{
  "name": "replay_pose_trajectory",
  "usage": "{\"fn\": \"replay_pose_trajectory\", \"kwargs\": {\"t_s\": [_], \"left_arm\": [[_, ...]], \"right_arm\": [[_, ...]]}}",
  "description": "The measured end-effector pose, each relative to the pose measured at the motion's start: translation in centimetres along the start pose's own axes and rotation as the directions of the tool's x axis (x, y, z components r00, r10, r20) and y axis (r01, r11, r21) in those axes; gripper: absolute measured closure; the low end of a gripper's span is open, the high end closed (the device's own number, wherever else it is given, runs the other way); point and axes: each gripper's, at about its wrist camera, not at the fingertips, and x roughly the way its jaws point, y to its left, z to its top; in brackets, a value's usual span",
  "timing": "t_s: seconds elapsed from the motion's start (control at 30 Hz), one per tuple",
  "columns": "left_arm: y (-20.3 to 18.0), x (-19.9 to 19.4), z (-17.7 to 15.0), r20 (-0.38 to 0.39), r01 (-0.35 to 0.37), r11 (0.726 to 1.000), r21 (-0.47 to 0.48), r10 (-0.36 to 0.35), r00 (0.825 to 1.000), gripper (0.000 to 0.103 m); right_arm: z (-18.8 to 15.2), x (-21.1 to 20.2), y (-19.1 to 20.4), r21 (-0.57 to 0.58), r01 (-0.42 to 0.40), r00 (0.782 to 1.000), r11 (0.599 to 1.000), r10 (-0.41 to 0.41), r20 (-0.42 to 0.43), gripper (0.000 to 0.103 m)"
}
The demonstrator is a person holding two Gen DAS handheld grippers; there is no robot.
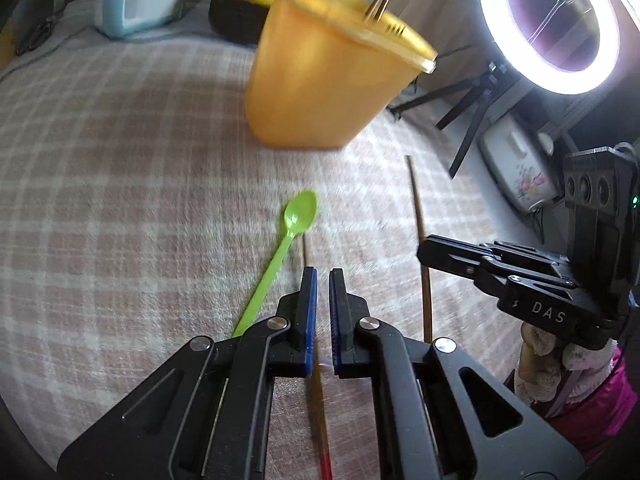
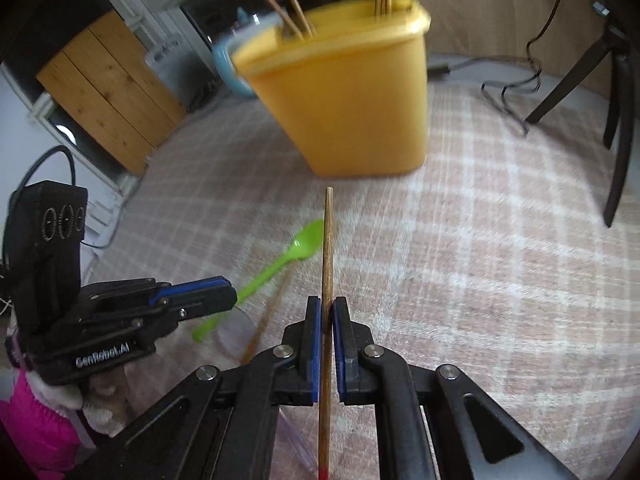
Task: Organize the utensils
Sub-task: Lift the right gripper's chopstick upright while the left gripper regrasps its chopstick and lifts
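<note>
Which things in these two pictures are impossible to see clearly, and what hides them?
- Inside of the yellow container: hidden by its walls and lid, both views; motion blur too.
- Lower ends of the chopsticks in the container: inside it.
- Held chopstick in the right gripper: red end cut by the bottom edge, right wrist view.
- Green spoon handle end: behind the left gripper, left wrist view.
- Second loose chopstick: whether the left gripper touches it is unclear.

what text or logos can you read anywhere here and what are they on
"DAS" in white letters, on the black body of the right gripper, seen from the left wrist view.
"GenRobot.AI" in white letters, slightly blurred, on the black body of the left gripper, seen from the right wrist view.
No other readable text.
</note>
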Motion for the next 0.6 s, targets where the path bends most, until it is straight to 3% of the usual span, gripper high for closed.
{"fn": "replay_pose_trajectory", "kwargs": {"t_s": [0.17,0.3,0.37,0.43,0.57,0.6], "left_arm": [[-0.1,-1.0,0.8,0.022,-0.006,1.000,0.015,0.006,1.000,0.100],[-0.3,0.4,1.1,-0.051,-0.019,0.999,0.026,0.020,0.999,0.099],[-0.7,1.8,1.2,-0.097,-0.062,0.997,0.053,0.067,0.993,0.098],[-1.1,3.8,1.1,-0.165,-0.106,0.991,0.084,0.119,0.979,0.080],[-1.6,6.7,0.4,-0.209,-0.186,0.969,0.166,0.218,0.953,0.080],[-1.9,6.7,0.4,-0.178,-0.190,0.964,0.185,0.223,0.958,0.080]], "right_arm": [[-0.2,-2.9,-0.5,0.016,-0.006,0.996,1.000,0.005,0.085,0.100],[0.0,-3.7,-0.4,0.021,-0.003,0.995,1.000,0.001,0.105,0.100],[-0.1,-3.9,-0.2,0.018,0.001,0.994,1.000,-0.003,0.107,0.100],[-0.1,-4.0,-0.2,0.018,-0.002,0.994,1.000,0.000,0.108,0.100],[0.1,-3.8,0.0,0.022,-0.005,0.994,1.000,0.003,0.110,0.100],[0.0,-3.8,0.0,0.021,-0.005,0.994,1.000,0.003,0.111,0.100]]}}
